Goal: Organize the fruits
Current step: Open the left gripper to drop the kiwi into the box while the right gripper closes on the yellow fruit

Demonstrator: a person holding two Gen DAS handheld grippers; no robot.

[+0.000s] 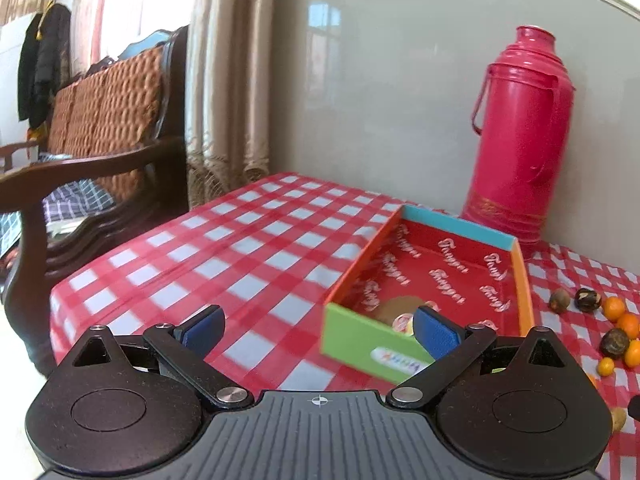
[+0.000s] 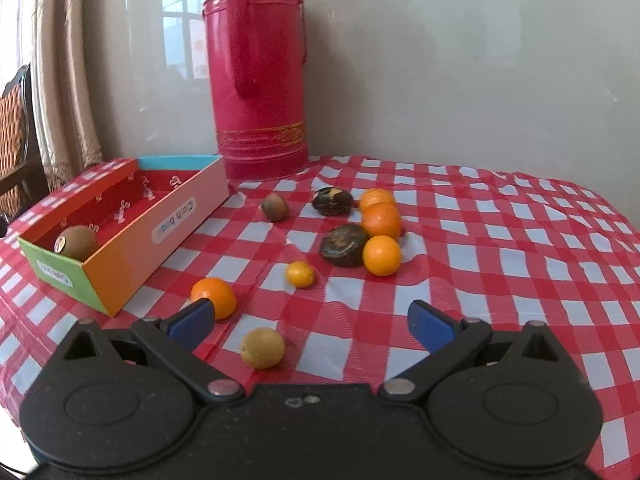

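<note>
With one kiwi [image 2: 76, 242] already in the box [image 2: 132, 236] and both the left gripper [image 1: 318, 330] and right gripper [image 2: 310, 322] wide and empty, the right should straddle the near yellow fruit [image 2: 263, 347] squarely before closing.

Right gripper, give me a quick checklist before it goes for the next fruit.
1. Right gripper open and empty: ok.
2. Left gripper open, holding nothing: ok.
3. Yellowish fruit lies loose on the tablecloth between the right fingers, nothing touching it: ok.
4. Box upright, open top, room beside the kiwi: ok.
5. Left gripper out of the path to the box: cannot tell.
</note>
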